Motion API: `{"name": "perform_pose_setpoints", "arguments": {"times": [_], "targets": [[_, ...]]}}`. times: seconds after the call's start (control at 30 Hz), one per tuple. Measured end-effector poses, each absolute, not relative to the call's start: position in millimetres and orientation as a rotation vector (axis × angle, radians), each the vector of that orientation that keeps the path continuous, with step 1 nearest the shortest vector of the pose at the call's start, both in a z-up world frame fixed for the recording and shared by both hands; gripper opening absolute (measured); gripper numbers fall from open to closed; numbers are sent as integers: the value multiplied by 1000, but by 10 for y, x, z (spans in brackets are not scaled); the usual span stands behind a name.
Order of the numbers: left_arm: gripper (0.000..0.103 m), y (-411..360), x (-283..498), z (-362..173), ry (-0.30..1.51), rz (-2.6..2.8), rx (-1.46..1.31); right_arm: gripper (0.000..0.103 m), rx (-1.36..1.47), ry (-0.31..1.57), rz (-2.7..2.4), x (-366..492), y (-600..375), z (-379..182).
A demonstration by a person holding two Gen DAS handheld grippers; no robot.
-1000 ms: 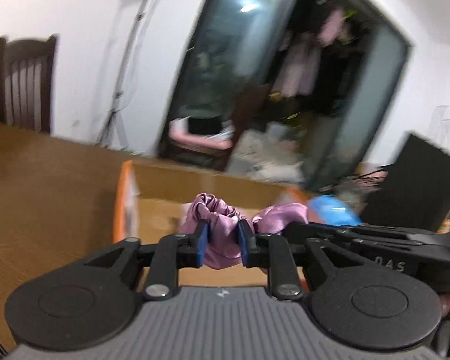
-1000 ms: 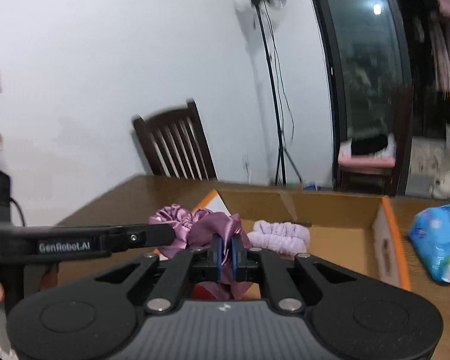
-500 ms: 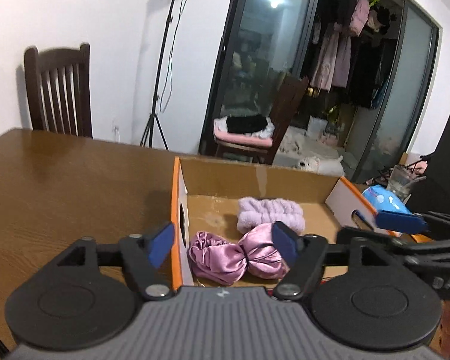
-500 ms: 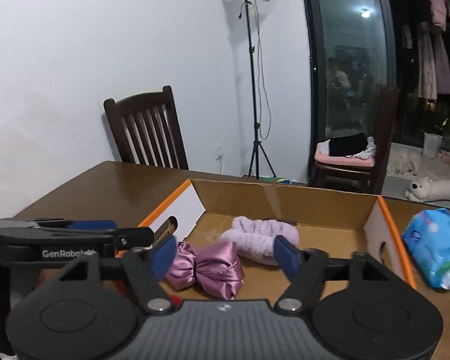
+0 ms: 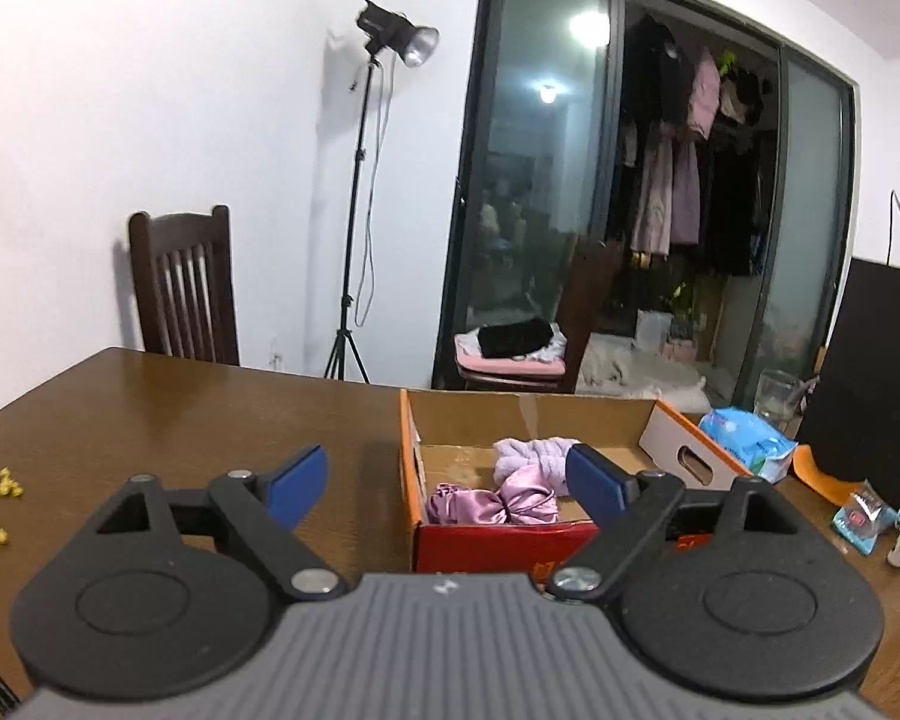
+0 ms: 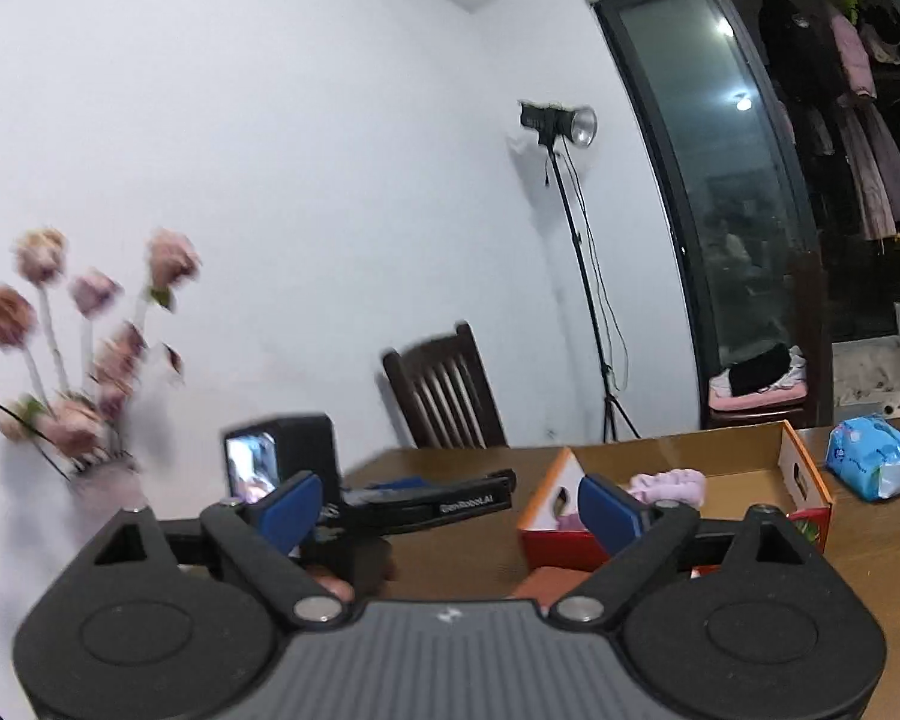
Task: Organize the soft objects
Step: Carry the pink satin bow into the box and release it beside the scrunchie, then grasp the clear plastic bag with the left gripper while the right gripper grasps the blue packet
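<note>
Both claws have let go of the pink scrunchie and backed away.
Left claw and right claw are opening, empty (scrunchie lies in the box).

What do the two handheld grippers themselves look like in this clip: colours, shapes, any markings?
Both match: the left gripper and right gripper each have a ribbed grey body, black linkage arms with round discs and silver pivot bolts, and blue fingertip pads. The left gripper's black finger bar carries white "GenRobot.AI" lettering, seen from the right wrist.
</note>
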State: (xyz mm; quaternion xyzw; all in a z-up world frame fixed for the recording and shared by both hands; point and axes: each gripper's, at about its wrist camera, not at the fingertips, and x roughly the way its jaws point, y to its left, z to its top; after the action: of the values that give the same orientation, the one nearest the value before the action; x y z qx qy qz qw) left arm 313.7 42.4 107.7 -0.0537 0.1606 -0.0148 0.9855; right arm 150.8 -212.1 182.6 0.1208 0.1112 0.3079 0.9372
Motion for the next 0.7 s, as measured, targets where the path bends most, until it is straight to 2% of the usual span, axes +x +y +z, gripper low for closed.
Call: {"name": "perform_pose_setpoints", "arguments": {"times": [0.33, 0.57, 0.7], "targets": [[88, 325, 2911, 1075, 323, -19, -111, 93, 411, 186, 611, 1219, -2569, 1873], [90, 310, 2918, 971, 348, -27, -116, 93, 403, 207, 595, 1168, -2522, 1889], [90, 323, 2967, 823, 380, -15, -117, 86, 388, 200, 583, 1190, -2484, 1806]]}}
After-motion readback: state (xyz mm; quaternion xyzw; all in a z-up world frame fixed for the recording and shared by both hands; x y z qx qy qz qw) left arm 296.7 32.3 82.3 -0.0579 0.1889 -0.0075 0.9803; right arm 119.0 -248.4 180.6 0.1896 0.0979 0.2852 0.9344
